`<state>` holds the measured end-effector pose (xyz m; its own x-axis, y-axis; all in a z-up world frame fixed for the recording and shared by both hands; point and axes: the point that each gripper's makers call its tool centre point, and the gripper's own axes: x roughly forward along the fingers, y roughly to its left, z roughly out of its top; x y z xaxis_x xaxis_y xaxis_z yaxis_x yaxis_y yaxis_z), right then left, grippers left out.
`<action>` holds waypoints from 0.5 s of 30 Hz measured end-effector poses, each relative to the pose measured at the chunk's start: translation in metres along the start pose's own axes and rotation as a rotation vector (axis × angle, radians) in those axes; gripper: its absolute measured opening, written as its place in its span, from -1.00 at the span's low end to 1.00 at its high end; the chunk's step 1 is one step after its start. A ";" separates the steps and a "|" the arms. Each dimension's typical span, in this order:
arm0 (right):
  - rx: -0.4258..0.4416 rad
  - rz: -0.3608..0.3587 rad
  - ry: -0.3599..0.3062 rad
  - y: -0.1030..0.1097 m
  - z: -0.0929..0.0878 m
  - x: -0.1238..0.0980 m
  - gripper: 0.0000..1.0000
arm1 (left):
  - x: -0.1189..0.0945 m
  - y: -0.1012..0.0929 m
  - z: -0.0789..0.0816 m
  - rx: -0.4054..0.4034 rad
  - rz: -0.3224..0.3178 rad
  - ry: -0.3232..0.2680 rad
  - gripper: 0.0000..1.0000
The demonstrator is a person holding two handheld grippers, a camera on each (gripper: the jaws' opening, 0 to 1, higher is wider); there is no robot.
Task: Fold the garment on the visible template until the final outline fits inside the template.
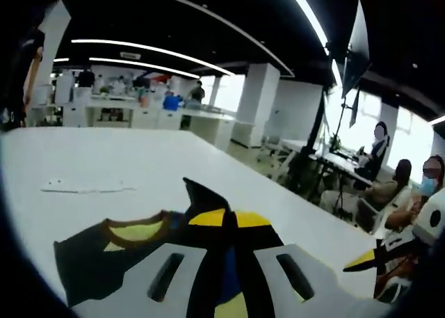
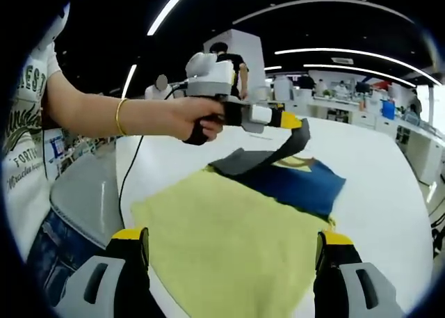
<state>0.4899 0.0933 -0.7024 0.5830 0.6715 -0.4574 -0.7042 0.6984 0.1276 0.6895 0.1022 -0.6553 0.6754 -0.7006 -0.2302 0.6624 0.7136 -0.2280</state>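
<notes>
A garment in navy, grey and pale yellow [image 2: 229, 234] lies on the white table [image 2: 389, 186]. Its brown-edged collar [image 1: 135, 227] shows at the left in the left gripper view. My left gripper [image 1: 229, 252] is shut on a dark fold of the garment, which rises between its jaws. In the right gripper view a hand holds that left gripper [image 2: 295, 123] above the cloth, with a grey strip hanging from its tip. My right gripper [image 2: 233, 248] is open, its jaws wide apart over the yellow part. The right gripper's yellow-black tip [image 1: 379, 259] shows at the lower right.
A flat white sheet [image 1: 83, 186] lies on the table beyond the garment. The table's near edge [image 2: 122, 193] runs beside the person's body, with a black cable [image 2: 131, 172] hanging there. Seated people [image 1: 379, 186] and desks stand past the table's right side.
</notes>
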 end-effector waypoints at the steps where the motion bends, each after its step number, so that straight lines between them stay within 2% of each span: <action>1: 0.000 -0.001 0.001 0.000 0.000 0.000 0.98 | 0.002 -0.002 -0.003 0.009 -0.004 0.011 -0.99; 4: 0.003 -0.005 0.005 -0.001 -0.003 -0.002 0.98 | 0.011 -0.008 -0.016 0.001 -0.014 0.041 -0.99; 7: 0.003 -0.012 0.012 -0.003 -0.006 -0.005 0.98 | 0.015 -0.003 -0.033 0.090 0.025 0.109 -0.99; 10: 0.011 -0.021 0.015 -0.005 -0.008 -0.008 0.98 | 0.021 -0.009 -0.043 0.061 0.006 0.122 -0.99; 12: 0.015 -0.025 0.018 -0.006 -0.010 -0.009 0.98 | 0.024 -0.014 -0.050 0.071 -0.009 0.139 -0.99; 15: 0.019 -0.027 0.019 -0.006 -0.011 -0.010 0.98 | 0.028 -0.027 -0.064 0.015 -0.071 0.177 -0.95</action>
<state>0.4838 0.0790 -0.7084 0.5933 0.6478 -0.4778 -0.6809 0.7205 0.1314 0.6695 0.0629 -0.7161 0.5597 -0.7378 -0.3774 0.7121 0.6611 -0.2364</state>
